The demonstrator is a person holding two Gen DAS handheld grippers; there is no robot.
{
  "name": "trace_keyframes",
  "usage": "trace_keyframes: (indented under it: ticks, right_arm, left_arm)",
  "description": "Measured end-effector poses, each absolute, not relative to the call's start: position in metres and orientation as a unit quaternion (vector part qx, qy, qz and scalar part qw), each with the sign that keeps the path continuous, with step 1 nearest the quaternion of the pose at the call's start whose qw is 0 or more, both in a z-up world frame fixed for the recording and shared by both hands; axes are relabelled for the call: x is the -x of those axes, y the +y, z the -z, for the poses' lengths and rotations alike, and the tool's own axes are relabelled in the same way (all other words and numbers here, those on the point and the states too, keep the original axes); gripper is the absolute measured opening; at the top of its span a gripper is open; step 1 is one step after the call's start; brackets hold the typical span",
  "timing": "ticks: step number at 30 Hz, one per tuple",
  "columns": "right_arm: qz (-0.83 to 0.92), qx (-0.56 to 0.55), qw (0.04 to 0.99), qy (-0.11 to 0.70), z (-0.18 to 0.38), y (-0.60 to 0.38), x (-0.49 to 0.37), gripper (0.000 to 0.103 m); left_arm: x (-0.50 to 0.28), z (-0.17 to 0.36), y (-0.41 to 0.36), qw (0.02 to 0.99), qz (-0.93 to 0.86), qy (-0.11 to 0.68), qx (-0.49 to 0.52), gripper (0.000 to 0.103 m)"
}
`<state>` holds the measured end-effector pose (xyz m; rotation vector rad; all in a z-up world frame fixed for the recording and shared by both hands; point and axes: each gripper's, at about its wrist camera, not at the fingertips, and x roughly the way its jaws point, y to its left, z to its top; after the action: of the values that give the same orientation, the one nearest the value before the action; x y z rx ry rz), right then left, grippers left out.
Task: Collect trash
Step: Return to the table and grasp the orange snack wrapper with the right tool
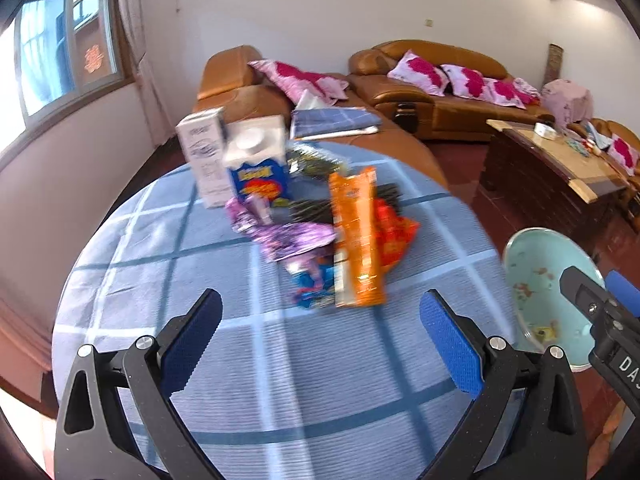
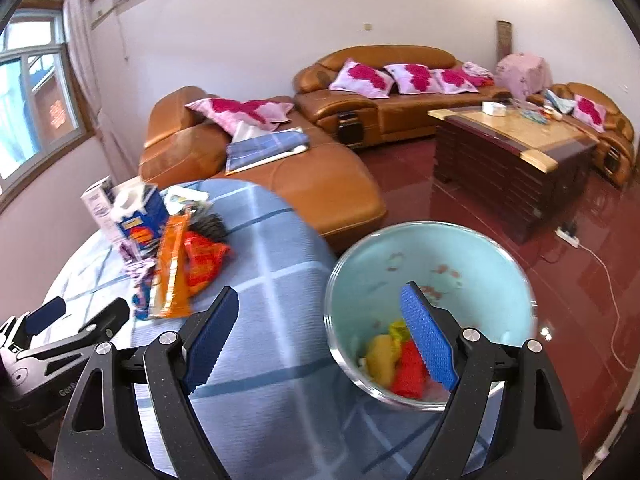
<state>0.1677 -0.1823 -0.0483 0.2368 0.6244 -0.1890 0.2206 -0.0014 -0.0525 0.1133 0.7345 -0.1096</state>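
Note:
A heap of trash lies on the round table with its blue checked cloth [image 1: 280,380]: a white carton [image 1: 204,160], a blue carton [image 1: 260,172], a purple wrapper [image 1: 288,236], an orange packet [image 1: 358,240], a red packet [image 1: 394,236] and a small blue wrapper [image 1: 316,284]. My left gripper [image 1: 320,320] hangs open over the cloth just short of the heap, with nothing between its fingers. My right gripper [image 2: 320,328] is open and empty, its right finger over the light teal bin [image 2: 460,264]. Red and yellow trash [image 2: 400,360] lies in the bin.
The bin [image 1: 536,280] stands beside the table's right edge, over a red floor. Brown leather sofas [image 2: 320,184] with pink cushions lie beyond the table, and a wooden coffee table [image 2: 508,148] stands at the right. Each gripper shows in the other's view: the left gripper [image 2: 86,312], the right gripper [image 1: 596,280].

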Motion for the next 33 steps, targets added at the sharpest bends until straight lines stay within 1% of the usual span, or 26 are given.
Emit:
trace_keyframes:
  ticks: [9,10,11,12,13,15,19,20,24,29,33]
  right_arm:
    - [0.049,-0.083,0.944,0.315,0.048,-0.137,-0.191,0.081]
    - [0.042,-0.081,0.943,0.319,0.049,-0.132,-0.197,0.078]
    - [0.037,-0.08,0.943,0.322,0.05,-0.13,-0.198,0.072]
    - [0.028,-0.079,0.941,0.328,0.052,-0.125,-0.203,0.067]
    - [0.018,-0.079,0.939,0.333,0.053,-0.121,-0.209,0.06]
    - [0.003,-0.08,0.937,0.34,0.055,-0.114,-0.218,0.052]
    - [-0.023,-0.085,0.934,0.346,0.06,-0.1,-0.237,0.043]
    - [-0.027,-0.086,0.932,0.351,0.062,-0.097,-0.242,0.04]
    - [-0.044,-0.1,0.923,0.37,0.075,-0.088,-0.267,0.038]
    - [-0.053,-0.124,0.905,0.404,0.096,-0.084,-0.294,0.037]
    - [-0.06,-0.137,0.902,0.405,0.1,-0.086,-0.302,0.035]
  left_arm:
    - [-0.229,0.07,0.067,0.923,0.003,0.385,-0.017,0.097]
    - [-0.231,0.07,0.073,0.923,-0.002,0.385,-0.013,0.097]
    - [-0.232,0.07,0.08,0.923,-0.008,0.385,-0.008,0.097]
    - [-0.234,0.07,0.086,0.923,-0.012,0.384,-0.004,0.097]
    - [-0.236,0.07,0.09,0.923,-0.015,0.384,-0.003,0.097]
    - [-0.241,0.07,0.098,0.924,-0.022,0.382,0.001,0.096]
    - [-0.251,0.071,0.105,0.926,-0.029,0.377,-0.007,0.093]
    - [-0.252,0.072,0.105,0.925,-0.03,0.377,-0.01,0.09]
    - [-0.264,0.079,0.11,0.922,-0.029,0.386,-0.012,0.083]
    - [-0.278,0.088,0.118,0.917,-0.031,0.397,-0.009,0.081]
    - [-0.284,0.091,0.12,0.916,-0.032,0.401,-0.006,0.081]
